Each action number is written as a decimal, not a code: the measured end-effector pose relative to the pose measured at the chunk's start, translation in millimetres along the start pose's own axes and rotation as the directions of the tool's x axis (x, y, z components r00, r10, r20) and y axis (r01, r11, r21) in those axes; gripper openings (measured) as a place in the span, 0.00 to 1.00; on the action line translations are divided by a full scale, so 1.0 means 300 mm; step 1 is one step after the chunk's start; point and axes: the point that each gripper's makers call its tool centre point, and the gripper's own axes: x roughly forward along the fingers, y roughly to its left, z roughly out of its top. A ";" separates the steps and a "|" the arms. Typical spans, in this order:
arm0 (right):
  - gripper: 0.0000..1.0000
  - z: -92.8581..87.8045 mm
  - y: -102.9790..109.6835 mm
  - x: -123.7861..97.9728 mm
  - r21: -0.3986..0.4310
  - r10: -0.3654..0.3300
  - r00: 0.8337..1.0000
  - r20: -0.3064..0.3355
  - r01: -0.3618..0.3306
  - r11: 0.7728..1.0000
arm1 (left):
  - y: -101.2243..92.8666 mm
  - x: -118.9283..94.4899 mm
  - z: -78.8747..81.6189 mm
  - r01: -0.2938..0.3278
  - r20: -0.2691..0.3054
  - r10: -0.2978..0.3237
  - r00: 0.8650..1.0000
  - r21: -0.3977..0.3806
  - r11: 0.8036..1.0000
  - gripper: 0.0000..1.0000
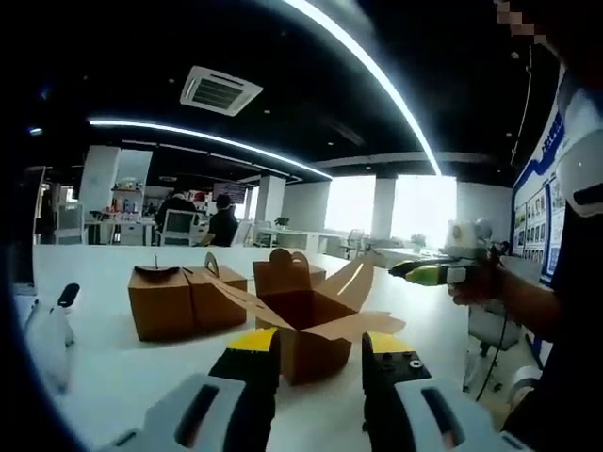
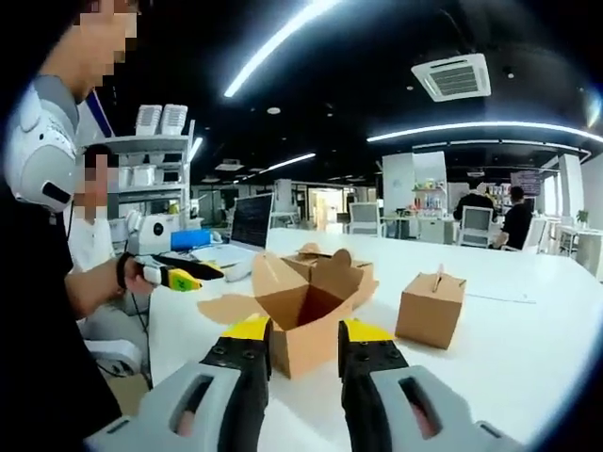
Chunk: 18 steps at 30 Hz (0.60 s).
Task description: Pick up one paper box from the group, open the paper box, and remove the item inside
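An open brown paper box (image 1: 311, 330) (image 2: 303, 325) stands on the white table (image 1: 104, 367) (image 2: 528, 348), its flaps spread and its inside in shadow. In the left gripper view it sits just beyond my left gripper (image 1: 318, 353), whose yellow-tipped jaws are open and apart from it. My right gripper (image 1: 426, 273) hangs in a hand to the right of the box. In the right gripper view my right gripper (image 2: 306, 337) is open in front of the same box, and my left gripper (image 2: 184, 276) is held off to the left. Closed boxes (image 1: 162, 303) (image 2: 431, 309) stand beside it.
More closed boxes (image 1: 222, 294) (image 1: 283, 273) (image 2: 325, 256) cluster behind the open one. A laptop (image 2: 251, 222) stands at the table's far end. A white object (image 1: 52, 334) lies at the left. People sit at desks (image 1: 222, 224) (image 2: 516, 218) in the background.
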 end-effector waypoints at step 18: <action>0.30 0.004 -0.036 -0.028 0.034 -0.055 0.998 0.015 0.054 0.998 | 0.000 0.010 -0.001 0.003 0.014 -0.003 1.000 0.017 1.000 0.37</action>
